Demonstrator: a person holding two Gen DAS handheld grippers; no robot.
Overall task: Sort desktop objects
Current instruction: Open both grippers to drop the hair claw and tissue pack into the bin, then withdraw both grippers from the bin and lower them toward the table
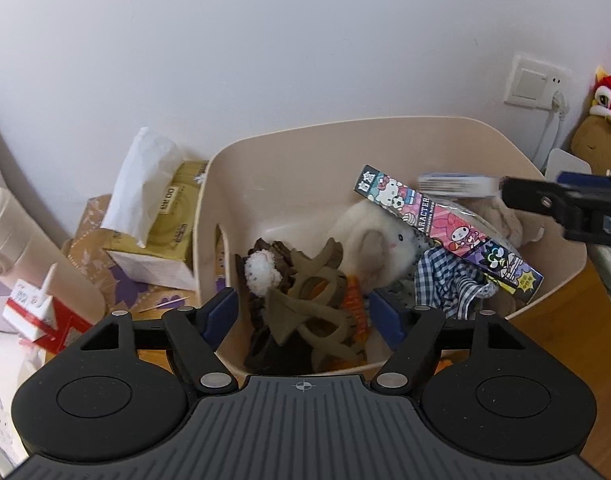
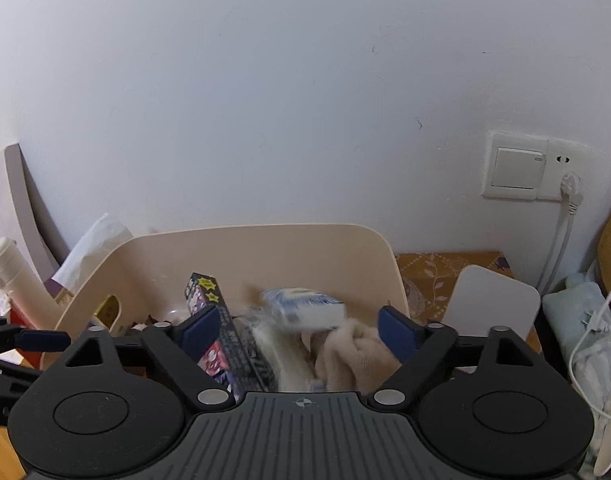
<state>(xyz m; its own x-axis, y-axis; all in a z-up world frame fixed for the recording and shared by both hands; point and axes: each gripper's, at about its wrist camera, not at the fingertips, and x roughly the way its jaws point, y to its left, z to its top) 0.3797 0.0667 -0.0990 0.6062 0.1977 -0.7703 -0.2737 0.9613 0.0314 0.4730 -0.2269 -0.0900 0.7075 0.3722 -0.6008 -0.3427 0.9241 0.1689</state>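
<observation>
Two claws hover over one beige bin (image 1: 405, 132) that stands against the wall at the back edge of the desk (image 1: 561, 320). Left claw (image 1: 303, 312): jaws spread wide, nothing between them, poised above the bin's near left part, over a brown hair clip (image 1: 317, 304) and a white pompom (image 1: 261, 274). Right claw (image 2: 305, 326): jaws likewise wide apart and empty.

A small blue-and-white packet (image 2: 305, 306) shows blurred just ahead of the right claw, over the bin's right part above a beige towel (image 2: 357, 356). In the left view the same packet (image 1: 457, 182) sits at the tip of the right claw, touching neither pad as far as I can tell. Judgement: it is being dropped in; the blur fits a thing in motion, but I cannot confirm it.

Bin contents: a long cartoon-printed box (image 1: 449, 232) lies slanted, propped on a white plush toy (image 1: 377, 244) and a checked cloth (image 1: 449, 284), probably because the pile beneath is soft and uneven. The bin is filling up, so sorting seems well along.

Outside the bin toward the desk's left edge: a tissue box (image 1: 165, 224), a red-and-white carton (image 1: 37, 316), a cream bottle (image 1: 21, 240) and a toothpick (image 1: 165, 304). These are likely what remains to sort. Risk: the slanted box may slide if more lands on it.
</observation>
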